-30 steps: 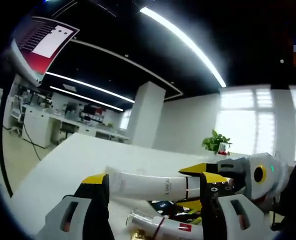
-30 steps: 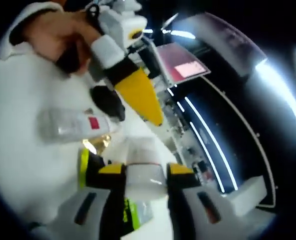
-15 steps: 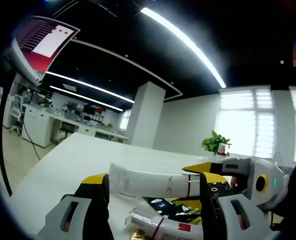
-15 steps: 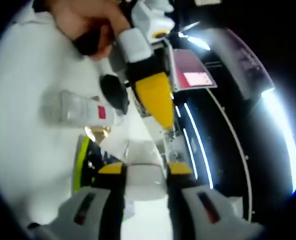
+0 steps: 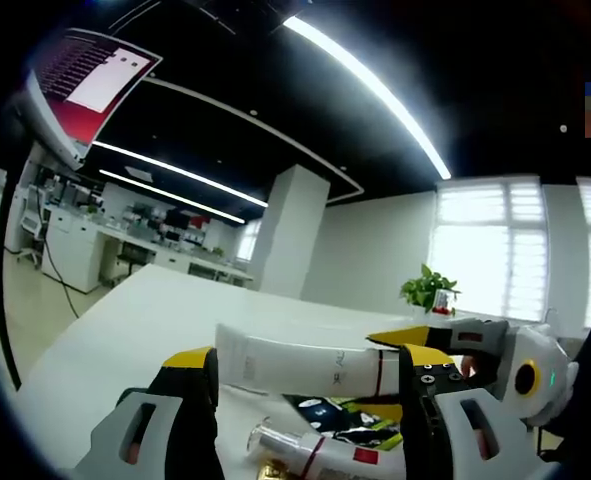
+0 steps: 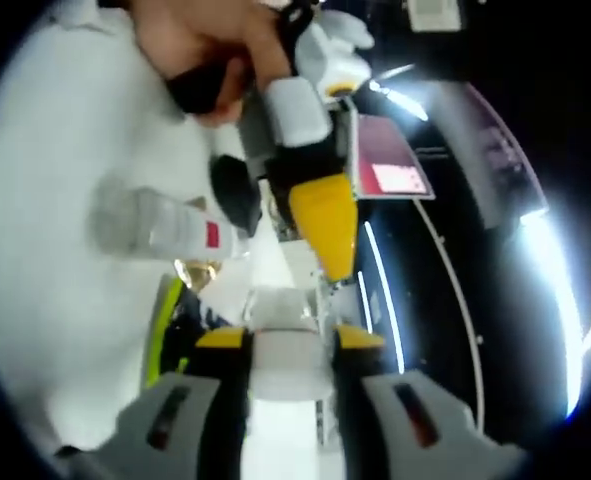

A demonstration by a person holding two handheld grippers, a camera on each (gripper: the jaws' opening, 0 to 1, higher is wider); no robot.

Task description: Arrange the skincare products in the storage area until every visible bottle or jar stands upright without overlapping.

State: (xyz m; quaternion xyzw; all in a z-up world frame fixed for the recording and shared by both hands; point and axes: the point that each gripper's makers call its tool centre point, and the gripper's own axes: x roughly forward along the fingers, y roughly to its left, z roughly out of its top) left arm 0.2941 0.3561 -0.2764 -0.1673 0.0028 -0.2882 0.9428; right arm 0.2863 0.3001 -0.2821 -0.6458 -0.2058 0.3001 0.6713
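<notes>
A white tube (image 5: 295, 365) hangs level above the table, crosswise between the spread jaws of my left gripper (image 5: 305, 358), which is open. My right gripper (image 5: 405, 350) reaches in from the right with its yellow-tipped jaws on the tube's capped end. In the right gripper view the tube (image 6: 290, 355) sits clamped between the jaws of my right gripper (image 6: 290, 345). The left gripper (image 6: 275, 230) stands just beyond it, jaws apart. A clear bottle with a red label (image 5: 325, 455) (image 6: 155, 225) lies on its side on the white table (image 5: 145, 320), with a gold cap (image 6: 197, 270) beside it.
A dark pack with a yellow-green edge (image 5: 345, 415) (image 6: 165, 320) lies under the tube. A person's hand (image 6: 205, 50) holds the left gripper. A potted plant (image 5: 427, 290) stands at the table's far side. Office desks line the left background.
The right gripper has rolled a little with the tube still in it. The tube has shifted slightly between the left jaws. The left gripper stays open, and the bottle lies where it was.
</notes>
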